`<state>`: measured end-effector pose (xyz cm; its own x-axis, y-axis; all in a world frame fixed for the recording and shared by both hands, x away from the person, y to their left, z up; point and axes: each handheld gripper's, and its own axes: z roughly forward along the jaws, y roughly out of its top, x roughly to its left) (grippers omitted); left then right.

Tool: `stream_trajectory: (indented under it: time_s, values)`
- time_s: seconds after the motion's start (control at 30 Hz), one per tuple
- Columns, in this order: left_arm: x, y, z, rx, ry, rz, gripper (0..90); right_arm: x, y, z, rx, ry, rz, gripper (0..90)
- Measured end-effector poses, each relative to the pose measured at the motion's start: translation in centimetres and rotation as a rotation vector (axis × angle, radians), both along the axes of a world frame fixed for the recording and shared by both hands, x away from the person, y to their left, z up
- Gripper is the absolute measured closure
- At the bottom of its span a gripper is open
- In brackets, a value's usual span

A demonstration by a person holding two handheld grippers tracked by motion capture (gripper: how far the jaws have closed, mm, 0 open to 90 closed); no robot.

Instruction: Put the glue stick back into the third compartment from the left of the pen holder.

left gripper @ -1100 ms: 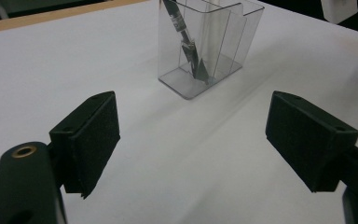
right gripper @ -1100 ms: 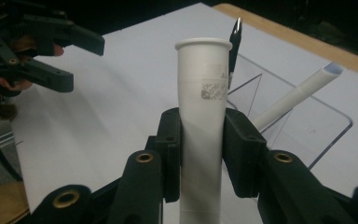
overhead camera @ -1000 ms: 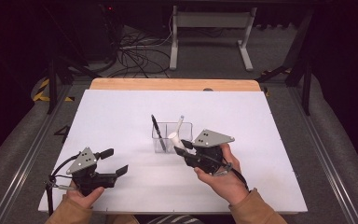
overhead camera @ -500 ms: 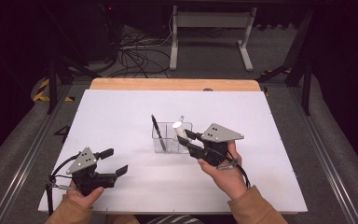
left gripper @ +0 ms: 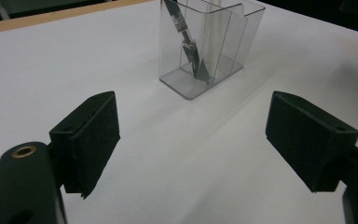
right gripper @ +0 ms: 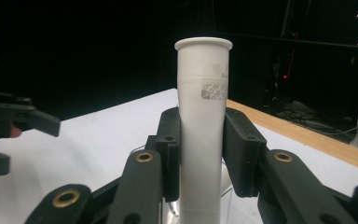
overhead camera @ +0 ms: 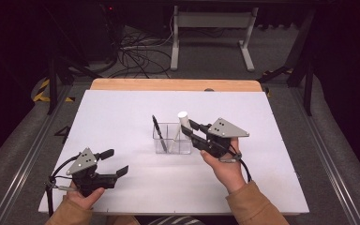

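Right gripper view: fingers [right gripper: 244,154] around white tube [right gripper: 203,121]

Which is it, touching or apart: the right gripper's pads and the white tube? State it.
Touching. The right gripper view shows both pads pressed flat against the white tube, no gap either side.

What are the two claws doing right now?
Left gripper: open, holding nothing.
Right gripper: shut on the white tube, above the clear holder.
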<state>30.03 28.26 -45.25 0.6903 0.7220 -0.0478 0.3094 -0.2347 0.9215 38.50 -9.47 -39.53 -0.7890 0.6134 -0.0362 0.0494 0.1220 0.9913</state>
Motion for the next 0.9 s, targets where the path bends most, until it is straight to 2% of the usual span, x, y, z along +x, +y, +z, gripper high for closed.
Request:
stream_trajectory:
  time_s: [0.13, 0.33, 0.4, 0.5, 0.73, 0.9]
  values:
    - [0.0, 0.0, 0.0, 0.005, -0.004, -0.001, 18.1, 0.6, -0.1, -0.1, 0.011, -0.013, -0.015, 69.5]
    - [0.0, 0.0, 0.0, 0.005, -0.003, -0.001, 18.1, 1.6, -0.1, -0.5, 0.029, 0.008, -0.033, 69.4]
    - [0.0, 0.1, 0.0, 0.006, -0.002, -0.001, 18.1, 1.9, -0.1, -0.7, 0.016, 0.0, -0.046, 69.4]
    - [0.0, 0.0, 0.0, 0.002, 0.002, 0.0, 18.1, 2.3, 0.0, -0.9, 0.023, 0.002, -0.054, 69.4]
    - [0.0, 0.1, 0.0, 0.003, -0.001, -0.002, 18.1, 2.8, 0.2, -1.6, 0.031, 0.01, -0.048, 69.4]
    - [0.0, 0.1, 0.0, 0.005, -0.005, -0.001, 18.1, 3.0, 0.1, -2.6, 0.041, 0.019, -0.044, 69.3]
